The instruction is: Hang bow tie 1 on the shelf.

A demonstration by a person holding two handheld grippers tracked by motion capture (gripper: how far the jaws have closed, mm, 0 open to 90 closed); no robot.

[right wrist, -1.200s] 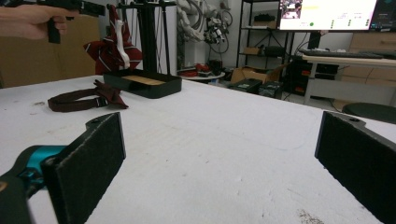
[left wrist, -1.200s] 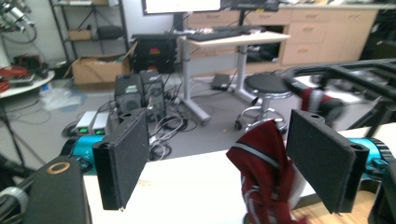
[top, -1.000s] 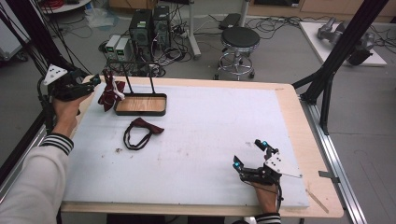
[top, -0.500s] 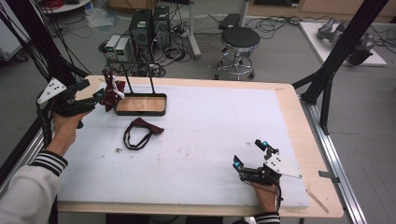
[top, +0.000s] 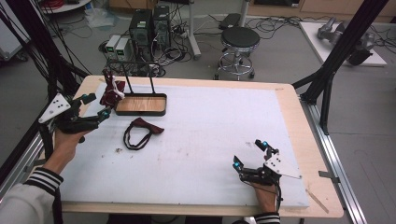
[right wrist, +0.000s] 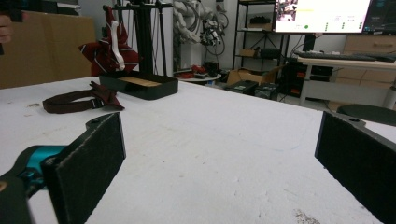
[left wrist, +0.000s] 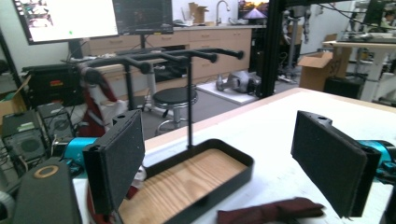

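Left hand-held gripper (top: 95,106) is spread wide with nothing in it, sitting right by the black metal rack with the wooden tray base (top: 140,104). One dark red bow tie (top: 112,91) is hanging on the rack, so half done I'd say. The other dark red bow tie (top: 138,132) lies flat on the white tabletop (top: 210,126), not picked up yet. Right hand-held gripper (top: 251,154) rests released, well apart.

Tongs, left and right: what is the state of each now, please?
Left tongs: open, holding nothing.
Right tongs: open, holding nothing.
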